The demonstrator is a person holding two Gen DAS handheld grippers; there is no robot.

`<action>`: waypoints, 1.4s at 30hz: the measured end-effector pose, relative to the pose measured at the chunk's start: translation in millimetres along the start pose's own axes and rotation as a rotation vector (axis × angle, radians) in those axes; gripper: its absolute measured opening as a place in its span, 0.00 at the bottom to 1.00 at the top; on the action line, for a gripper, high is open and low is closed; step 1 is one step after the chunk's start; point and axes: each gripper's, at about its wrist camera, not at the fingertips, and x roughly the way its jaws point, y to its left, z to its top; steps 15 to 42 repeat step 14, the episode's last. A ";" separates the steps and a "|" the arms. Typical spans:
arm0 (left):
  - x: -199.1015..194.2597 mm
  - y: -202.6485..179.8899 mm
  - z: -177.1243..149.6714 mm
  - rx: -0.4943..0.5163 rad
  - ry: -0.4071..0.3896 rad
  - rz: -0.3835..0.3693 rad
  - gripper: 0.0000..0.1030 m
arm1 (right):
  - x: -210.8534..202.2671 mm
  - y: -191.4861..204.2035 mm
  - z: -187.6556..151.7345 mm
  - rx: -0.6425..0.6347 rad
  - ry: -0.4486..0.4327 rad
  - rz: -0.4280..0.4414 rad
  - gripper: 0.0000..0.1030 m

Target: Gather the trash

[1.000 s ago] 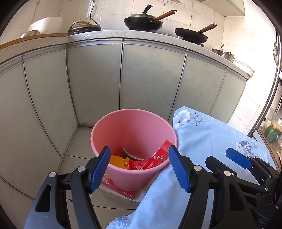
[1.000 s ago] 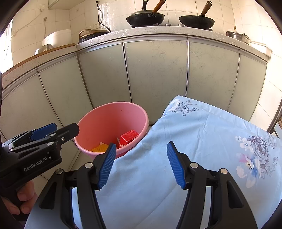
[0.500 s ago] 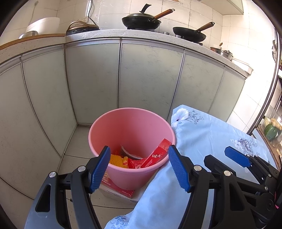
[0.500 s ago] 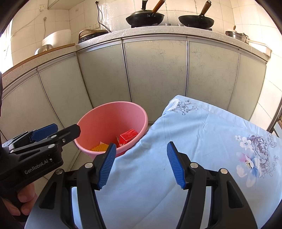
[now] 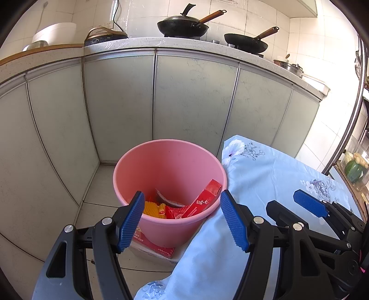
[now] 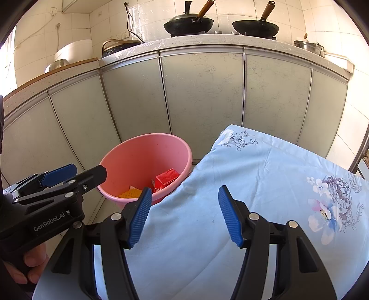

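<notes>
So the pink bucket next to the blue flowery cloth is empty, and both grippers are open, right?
Not quite. The pink bucket isn't empty: the left wrist view shows a red box, a yellow wrapper and a dark scrap inside. The rest holds: it sits beside the blue flowery cloth, and the left gripper and right gripper are both open.

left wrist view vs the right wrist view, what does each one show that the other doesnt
Only the left wrist view shows the dark scrap among the bucket trash, the red carton under the bucket, and the green jar at far right.

Only the right wrist view shows the person's hand gripping the left tongs, and the wall switch.

Both show the pink bucket with a red box and yellow wrapper, the blue flowered cloth, two black woks and both tongs open and empty.
</notes>
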 end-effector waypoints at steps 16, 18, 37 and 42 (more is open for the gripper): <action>2.1 -2.4 -1.2 0.001 0.006 -0.007 0.65 | 0.1 -1.6 -0.3 0.002 0.000 0.000 0.59; 2.1 -2.4 -1.2 0.001 0.006 -0.007 0.65 | 0.1 -1.6 -0.3 0.002 0.000 0.000 0.59; 2.1 -2.4 -1.2 0.001 0.006 -0.007 0.65 | 0.1 -1.6 -0.3 0.002 0.000 0.000 0.59; 2.1 -2.4 -1.2 0.001 0.006 -0.007 0.65 | 0.1 -1.6 -0.3 0.002 0.000 0.000 0.59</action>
